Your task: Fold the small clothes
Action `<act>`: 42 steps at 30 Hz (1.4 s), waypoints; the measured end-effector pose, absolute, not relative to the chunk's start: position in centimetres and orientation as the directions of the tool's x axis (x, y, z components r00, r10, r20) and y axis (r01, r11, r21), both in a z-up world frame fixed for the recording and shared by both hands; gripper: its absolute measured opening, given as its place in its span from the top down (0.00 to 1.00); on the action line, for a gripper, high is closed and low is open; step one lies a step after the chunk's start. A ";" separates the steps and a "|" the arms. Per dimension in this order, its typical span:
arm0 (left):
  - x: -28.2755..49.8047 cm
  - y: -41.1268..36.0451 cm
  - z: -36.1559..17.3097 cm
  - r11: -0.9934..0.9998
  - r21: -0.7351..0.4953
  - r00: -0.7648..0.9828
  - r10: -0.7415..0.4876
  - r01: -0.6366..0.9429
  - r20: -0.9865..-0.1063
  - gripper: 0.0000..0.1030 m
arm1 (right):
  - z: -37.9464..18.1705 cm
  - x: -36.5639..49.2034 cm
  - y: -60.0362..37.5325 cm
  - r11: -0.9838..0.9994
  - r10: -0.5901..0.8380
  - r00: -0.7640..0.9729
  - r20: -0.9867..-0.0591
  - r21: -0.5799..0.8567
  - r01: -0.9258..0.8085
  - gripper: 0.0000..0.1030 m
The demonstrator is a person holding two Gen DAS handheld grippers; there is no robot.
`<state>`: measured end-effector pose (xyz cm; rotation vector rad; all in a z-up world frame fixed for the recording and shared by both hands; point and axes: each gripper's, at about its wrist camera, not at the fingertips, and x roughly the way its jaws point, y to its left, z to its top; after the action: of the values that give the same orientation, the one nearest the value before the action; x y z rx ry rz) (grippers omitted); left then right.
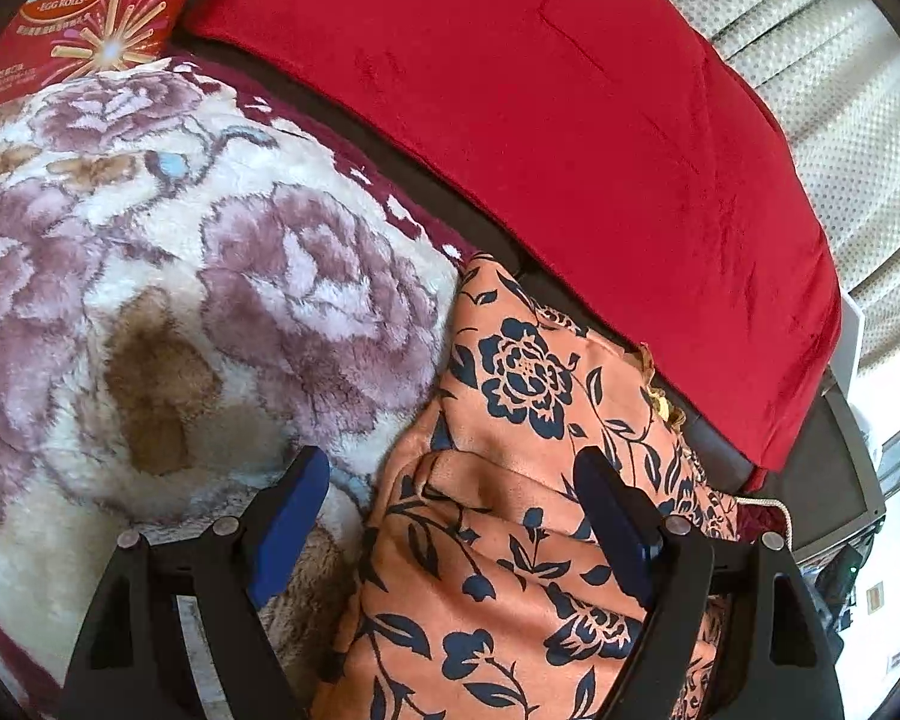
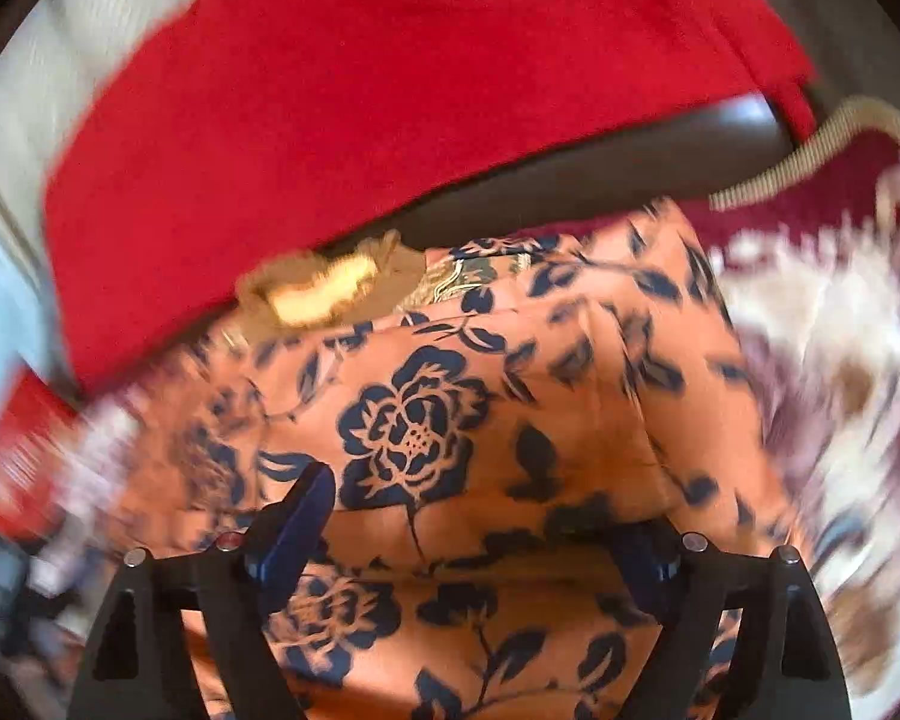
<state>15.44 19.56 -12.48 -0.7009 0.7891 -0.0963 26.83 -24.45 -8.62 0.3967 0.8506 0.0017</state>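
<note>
An orange garment with dark blue flowers [image 1: 528, 468] lies crumpled on a fluffy floral blanket [image 1: 150, 276]. My left gripper [image 1: 450, 474] is open just above the garment's left edge, one blue-padded finger over the blanket and the other over the cloth. In the blurred right wrist view the same garment [image 2: 450, 420] fills the middle. My right gripper [image 2: 486, 510] is open low over it. A fold of cloth covers its right fingertip.
A red velvet cushion [image 1: 540, 120] lies behind the garment, also in the right wrist view [image 2: 360, 120]. A red egg-roll packet [image 1: 84, 12] sits at the far left. A dark sofa edge [image 2: 570, 174] and pale curtains [image 1: 810, 48] are behind.
</note>
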 end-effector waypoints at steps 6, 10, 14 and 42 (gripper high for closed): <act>15.6 18.9 -12.8 0.787 -0.593 0.706 -0.321 -0.172 -0.631 0.19 | -9.0 26.9 -27.9 0.809 0.316 0.696 -0.645 0.567 0.157 0.16; 15.6 18.9 -12.9 0.792 -0.585 0.705 -0.315 -0.173 -0.635 0.19 | -8.8 28.0 -28.5 0.783 0.361 0.669 -0.650 0.600 0.160 0.85; 15.6 19.1 -12.7 0.795 -0.581 0.716 -0.303 -0.174 -0.629 0.19 | -4.6 27.8 -27.3 0.846 0.285 0.727 -0.625 0.520 0.115 0.94; 15.8 19.1 -13.2 0.829 -0.525 0.696 -0.261 -0.193 -0.668 0.19 | -9.5 26.1 -29.9 0.780 0.319 0.651 -0.689 0.581 0.234 0.01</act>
<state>15.77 19.11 -13.17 -0.6094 0.8129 -0.0411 26.12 -29.89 -9.52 0.6983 0.8798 0.0529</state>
